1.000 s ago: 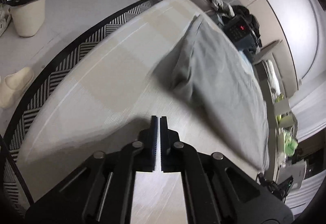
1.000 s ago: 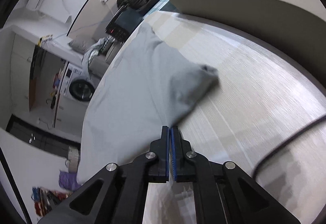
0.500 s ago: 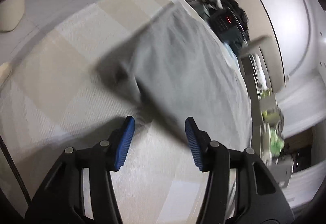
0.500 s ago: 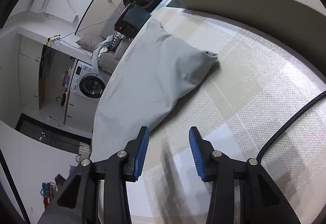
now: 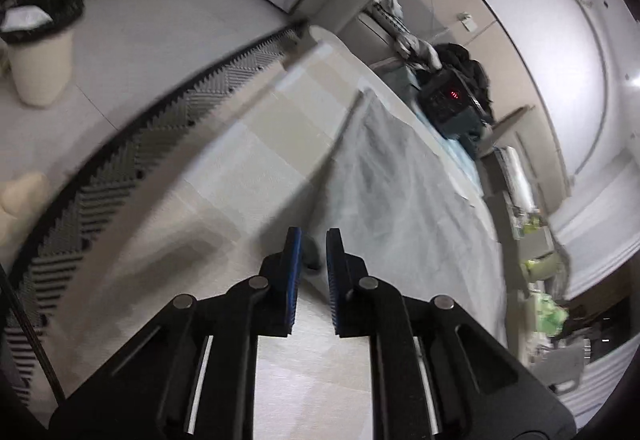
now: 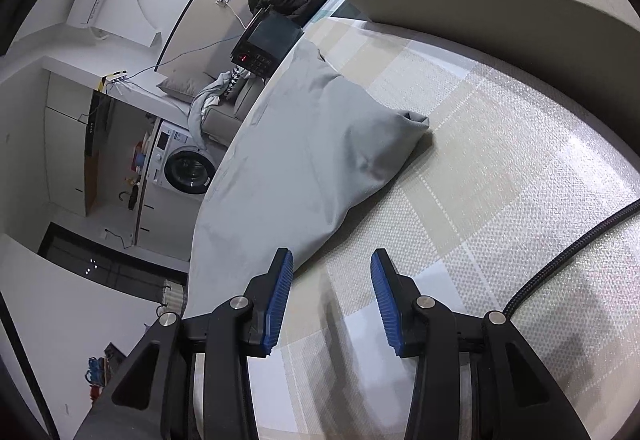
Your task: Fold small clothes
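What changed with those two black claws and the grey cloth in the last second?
Both were shut a second ago, then opened. The left gripper has since moved up to the grey garment and narrowed around its near corner, a fold of cloth between its fingers; whether it pinches yet is unclear. The right gripper opened wider and sits at the garment's edge, holding nothing. The garment remains on the checked tablecloth.

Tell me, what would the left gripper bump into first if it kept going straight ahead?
Most likely the grey garment. The left gripper points right at its near corner, and a fold of the cloth already shows between the narrowly parted fingers. Whether the pads touch it yet is unclear, because the picture is blurred.
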Demonstrator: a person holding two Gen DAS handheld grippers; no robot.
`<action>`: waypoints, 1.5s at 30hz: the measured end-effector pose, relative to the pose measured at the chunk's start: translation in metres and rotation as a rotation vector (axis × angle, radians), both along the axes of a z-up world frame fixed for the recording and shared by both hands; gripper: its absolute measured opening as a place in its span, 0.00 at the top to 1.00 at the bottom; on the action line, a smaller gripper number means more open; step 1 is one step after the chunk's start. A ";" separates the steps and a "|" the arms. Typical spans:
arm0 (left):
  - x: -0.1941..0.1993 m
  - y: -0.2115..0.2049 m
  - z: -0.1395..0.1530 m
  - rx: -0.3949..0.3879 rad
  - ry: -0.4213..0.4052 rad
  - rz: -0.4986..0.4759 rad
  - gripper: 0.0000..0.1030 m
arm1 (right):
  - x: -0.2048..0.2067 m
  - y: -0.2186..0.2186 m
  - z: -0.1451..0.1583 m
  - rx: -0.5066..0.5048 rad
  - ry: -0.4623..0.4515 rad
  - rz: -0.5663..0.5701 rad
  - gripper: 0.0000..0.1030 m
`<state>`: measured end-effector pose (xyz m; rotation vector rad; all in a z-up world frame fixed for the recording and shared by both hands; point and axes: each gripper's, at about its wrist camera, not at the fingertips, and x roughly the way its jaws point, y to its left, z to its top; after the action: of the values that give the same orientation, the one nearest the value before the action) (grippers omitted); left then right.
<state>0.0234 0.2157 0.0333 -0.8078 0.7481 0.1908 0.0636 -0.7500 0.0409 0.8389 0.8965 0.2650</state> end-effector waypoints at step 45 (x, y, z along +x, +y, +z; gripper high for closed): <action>0.048 -0.067 -0.039 -0.254 0.058 -0.059 0.98 | -0.004 0.007 0.003 0.003 0.032 0.013 0.52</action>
<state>0.0710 0.1491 -0.0060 -1.0227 0.8602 0.0671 0.0591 -0.7431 0.0444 0.8420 0.9320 0.2654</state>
